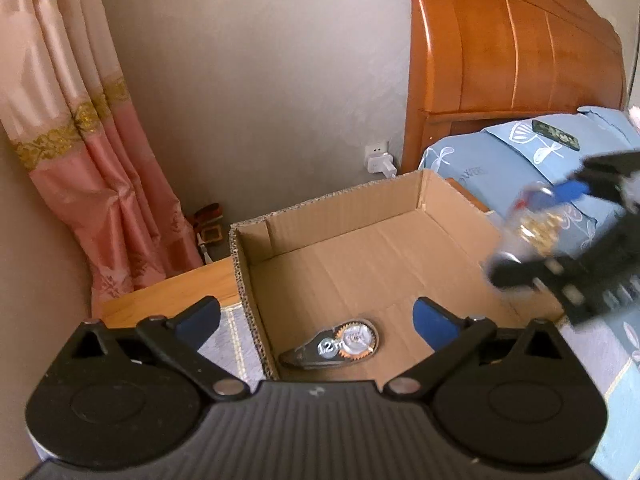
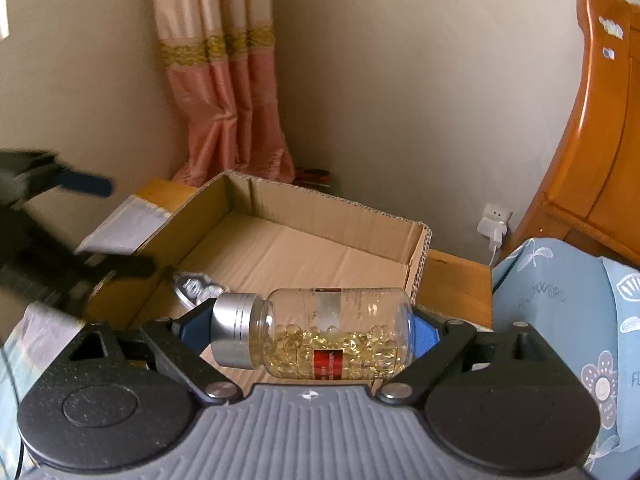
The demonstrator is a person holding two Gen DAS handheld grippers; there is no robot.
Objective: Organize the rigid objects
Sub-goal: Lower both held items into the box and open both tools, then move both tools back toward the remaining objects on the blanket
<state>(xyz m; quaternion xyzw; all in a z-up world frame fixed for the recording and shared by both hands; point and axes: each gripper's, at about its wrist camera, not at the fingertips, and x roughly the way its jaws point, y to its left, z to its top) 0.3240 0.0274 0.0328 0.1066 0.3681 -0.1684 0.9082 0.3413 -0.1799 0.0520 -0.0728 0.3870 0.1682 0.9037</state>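
Note:
An open cardboard box (image 1: 256, 236) stands ahead on a wooden surface; it also shows in the right wrist view (image 2: 418, 256). A correction-tape dispenser (image 1: 336, 346) lies on the box floor at its near end, and shows in the right wrist view (image 2: 196, 288). My left gripper (image 1: 316, 322) is open and empty, just above the box's near edge. My right gripper (image 2: 310, 330) is shut on a clear pill bottle (image 2: 332, 332) with a silver cap and yellow capsules, held sideways near the box's near edge. In the left wrist view the right gripper (image 1: 560, 232) and bottle (image 1: 528, 228) appear blurred at the right.
A pink curtain (image 1: 100, 160) hangs at the left against the wall. A wooden headboard (image 1: 520, 60) and a blue floral pillow (image 1: 520, 152) lie at the right. A wall socket with a plug (image 1: 380, 158) sits behind the box. A pale cloth (image 2: 124, 224) lies left of the box.

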